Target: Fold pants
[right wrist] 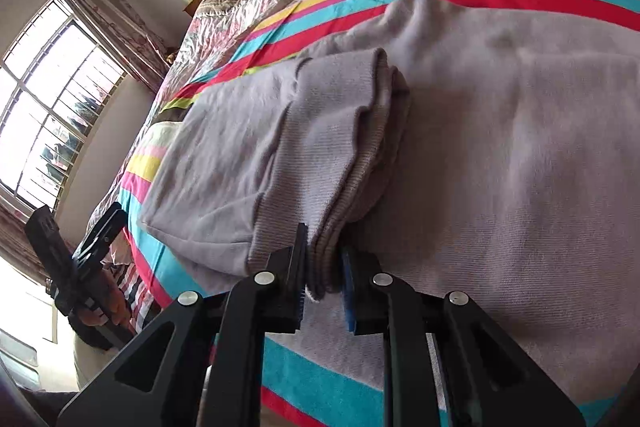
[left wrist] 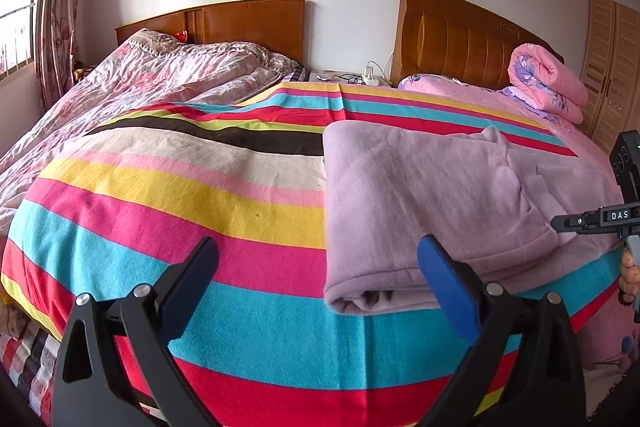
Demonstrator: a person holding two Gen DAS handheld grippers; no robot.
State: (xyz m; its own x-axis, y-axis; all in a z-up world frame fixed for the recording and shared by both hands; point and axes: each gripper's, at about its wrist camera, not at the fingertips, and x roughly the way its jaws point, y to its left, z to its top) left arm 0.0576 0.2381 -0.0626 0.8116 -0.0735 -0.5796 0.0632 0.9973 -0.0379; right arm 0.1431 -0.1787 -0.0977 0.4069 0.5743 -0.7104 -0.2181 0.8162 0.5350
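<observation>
jaws pinch pants (right wrist: 320, 155) cuffs, right view only.

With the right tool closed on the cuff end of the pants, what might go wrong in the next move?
1. The right tool pinches only the edge of the stacked ribbed cuffs; a layer may slip out when lifted.
2. The left tool is open and holds nothing, so the pants may drag and undo their fold.
3. The pants lie near the edge of the striped blanket; a pull may slide them off.
</observation>
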